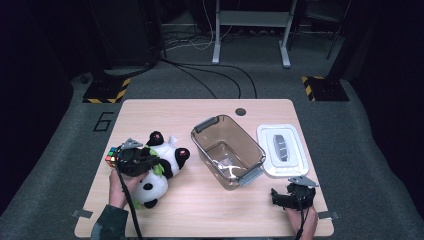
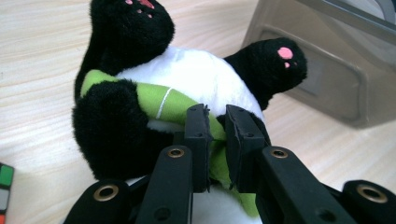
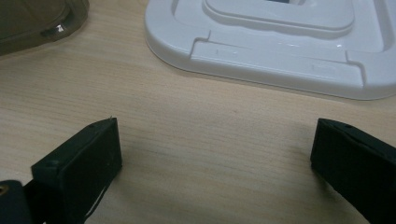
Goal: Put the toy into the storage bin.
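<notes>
Leftward, left tool [image 2: 217, 135] pinches panda [image 2: 187, 79] beside bin [image 1: 227, 150].

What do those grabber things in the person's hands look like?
Each hand-held gripper is black plastic, the left hand-held gripper and the right hand-held gripper alike. Each carries a grey three-cornered plate on top and trails a black cable. The flat black fingers are joined with brass-coloured rivets. The person's left arm wears a dark green sleeve.
</notes>
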A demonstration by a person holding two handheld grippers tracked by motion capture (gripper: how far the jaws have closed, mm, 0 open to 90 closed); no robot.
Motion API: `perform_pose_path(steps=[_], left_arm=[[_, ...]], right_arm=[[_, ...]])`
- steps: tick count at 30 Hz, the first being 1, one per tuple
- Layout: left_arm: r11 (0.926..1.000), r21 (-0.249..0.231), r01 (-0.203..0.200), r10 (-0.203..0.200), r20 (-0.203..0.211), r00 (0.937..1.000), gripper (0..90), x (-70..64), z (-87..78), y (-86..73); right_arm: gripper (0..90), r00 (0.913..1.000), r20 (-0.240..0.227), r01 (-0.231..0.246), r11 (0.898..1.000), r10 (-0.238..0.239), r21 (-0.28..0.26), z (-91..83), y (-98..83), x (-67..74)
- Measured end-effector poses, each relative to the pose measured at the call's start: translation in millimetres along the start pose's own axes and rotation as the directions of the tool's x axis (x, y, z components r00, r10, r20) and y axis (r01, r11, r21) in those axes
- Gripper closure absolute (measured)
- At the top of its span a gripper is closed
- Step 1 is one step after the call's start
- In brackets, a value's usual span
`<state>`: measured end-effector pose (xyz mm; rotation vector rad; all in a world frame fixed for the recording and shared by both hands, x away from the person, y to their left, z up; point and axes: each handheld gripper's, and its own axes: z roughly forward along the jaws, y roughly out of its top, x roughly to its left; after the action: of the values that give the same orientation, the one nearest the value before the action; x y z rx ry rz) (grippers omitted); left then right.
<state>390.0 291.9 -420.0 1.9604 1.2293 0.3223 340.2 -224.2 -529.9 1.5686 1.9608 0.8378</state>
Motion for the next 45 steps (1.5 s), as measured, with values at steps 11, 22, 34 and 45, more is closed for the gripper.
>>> perform_pose_path(steps=[11, 22, 34, 45], left_arm=[[0.9996, 0.008, 0.025, -0.025, -0.043, 0.9988, 58.2, -4.2, -3.8, -5.5], [0.9952, 0.004, 0.097, -0.097, -0.095, 0.9908, 45.9, -5.3, 8.7, 0.6], [0.9995, 0.026, 0.020, -0.017, -0.101, 0.9947, 59.2, -9.2, 3.3, 3.7], [0.9967, 0.037, 0.073, -0.069, -0.093, 0.9933, 41.8, -4.7, 12.2, 8.7]], right_arm=[[1.4, 1.0000, 0.001, -0.002, 1.000, 0.002, 0.000, 0.0, 0.0, 0.1], [1.4, 1.0000, 0.002, -0.002, 1.000, 0.002, 0.000, -0.1, 0.0, 0.1], [1.5, 1.0000, 0.002, -0.003, 1.000, 0.003, 0.000, -0.2, -0.1, 0.1], [1.6, 1.0000, 0.004, -0.004, 1.000, 0.004, 0.000, -0.2, -0.1, -0.1]])
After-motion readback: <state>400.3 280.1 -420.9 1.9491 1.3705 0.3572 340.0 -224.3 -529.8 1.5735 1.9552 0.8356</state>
